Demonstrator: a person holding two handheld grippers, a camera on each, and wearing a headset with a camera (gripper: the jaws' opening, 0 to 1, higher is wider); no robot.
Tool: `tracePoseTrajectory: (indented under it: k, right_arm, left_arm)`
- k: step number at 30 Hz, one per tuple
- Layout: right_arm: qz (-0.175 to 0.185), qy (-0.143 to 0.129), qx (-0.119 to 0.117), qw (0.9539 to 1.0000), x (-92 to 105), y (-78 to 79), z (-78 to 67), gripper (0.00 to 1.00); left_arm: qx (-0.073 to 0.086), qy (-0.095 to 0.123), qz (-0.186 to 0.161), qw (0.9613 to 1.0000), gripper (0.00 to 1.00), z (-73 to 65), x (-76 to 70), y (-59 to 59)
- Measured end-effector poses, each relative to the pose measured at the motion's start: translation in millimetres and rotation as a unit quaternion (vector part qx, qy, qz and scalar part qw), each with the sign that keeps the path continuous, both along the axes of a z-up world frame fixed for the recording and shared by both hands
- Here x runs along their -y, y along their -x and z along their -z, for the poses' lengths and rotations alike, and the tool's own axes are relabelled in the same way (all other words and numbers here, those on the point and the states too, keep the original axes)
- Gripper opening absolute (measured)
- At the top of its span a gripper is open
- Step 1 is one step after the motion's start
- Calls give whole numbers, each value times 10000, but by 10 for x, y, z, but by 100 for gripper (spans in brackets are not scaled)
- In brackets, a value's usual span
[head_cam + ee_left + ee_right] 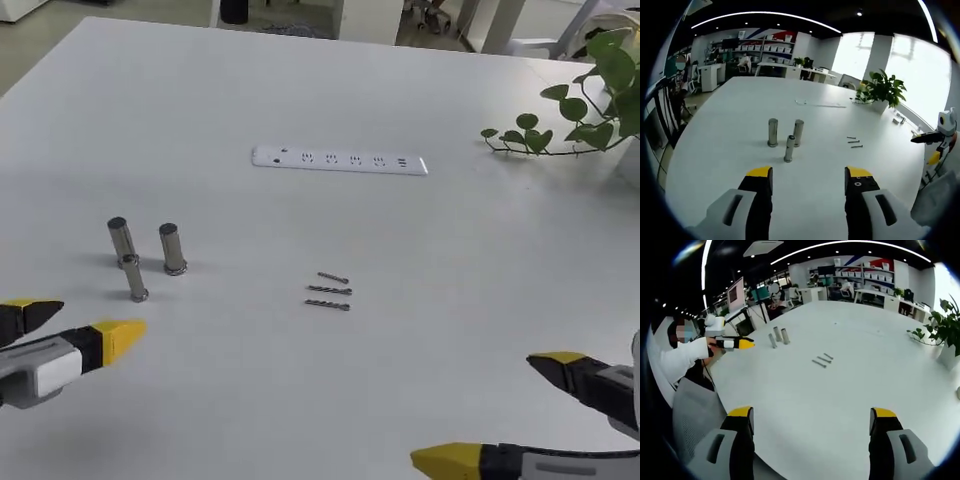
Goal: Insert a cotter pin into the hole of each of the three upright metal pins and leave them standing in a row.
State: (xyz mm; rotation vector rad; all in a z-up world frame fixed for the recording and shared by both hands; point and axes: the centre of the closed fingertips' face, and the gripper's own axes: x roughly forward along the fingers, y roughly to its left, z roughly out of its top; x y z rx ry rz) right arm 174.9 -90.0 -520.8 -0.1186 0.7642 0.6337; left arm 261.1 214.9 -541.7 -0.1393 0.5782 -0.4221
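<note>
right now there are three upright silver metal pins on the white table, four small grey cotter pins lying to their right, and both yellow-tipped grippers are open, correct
Not quite: the small grey cotter pins number three, not four, as the head view shows. The three upright silver metal pins do stand on the white table, and the left gripper and right gripper are open.

Three upright grey metal pins [172, 248] stand frame-left, three thin metal cotter pins [329, 290] centre, white power strip [340, 160] above.
</note>
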Motion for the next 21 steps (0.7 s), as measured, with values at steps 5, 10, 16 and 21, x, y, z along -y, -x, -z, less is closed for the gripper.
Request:
tracePoseTrajectory:
  k: [5,10,16,21]
  right_arm:
    - [13,17,-56,10000,22,21,31,94]
    - [24,33,-102,9999,29,41,54,94]
    - [-117,61,-118,9998,-26,54,48,93]
    - [-223,81,-80,9997,-78,50,28,90]
  left_arm:
    - [-9,-152,79,9999,53,114,-59,-149]
    - [66,-129,57,9999,45,147,-88,-297]
    - [54,-145,72,9999,40,216,-81,-417]
    - [45,-170,62,9998,29,260,-67,-492]
